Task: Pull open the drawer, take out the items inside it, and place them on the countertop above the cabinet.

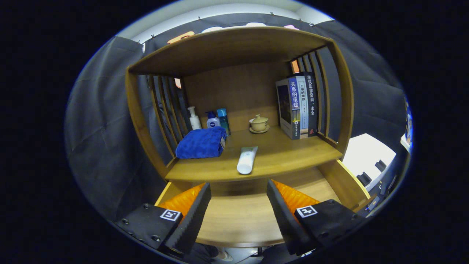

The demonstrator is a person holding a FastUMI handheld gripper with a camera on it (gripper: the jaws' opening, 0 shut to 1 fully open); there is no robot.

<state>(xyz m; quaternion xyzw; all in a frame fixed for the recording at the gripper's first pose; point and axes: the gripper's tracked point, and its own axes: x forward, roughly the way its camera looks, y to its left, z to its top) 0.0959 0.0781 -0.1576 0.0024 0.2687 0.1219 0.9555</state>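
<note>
Nearest the camera, the gripper (238, 216) hung wide open and held nothing, level over the pulled-out drawer (242, 216), whose visible floor looked bare. Beyond it, on the bench (285, 156), a white tube (247, 160) lay near the front edge and a blue towel (201, 143) far left. Judging by that, the unloading looked mostly or wholly done.

Towel (202, 143): deep blue. Tube (247, 160): white with a pale green end; teacup (259, 123) and saucer beige. Cabinet (234, 51), desk (293, 154) and drawer (234, 216): brown wood grain; books (297, 106) blue, white and black spines.
</note>
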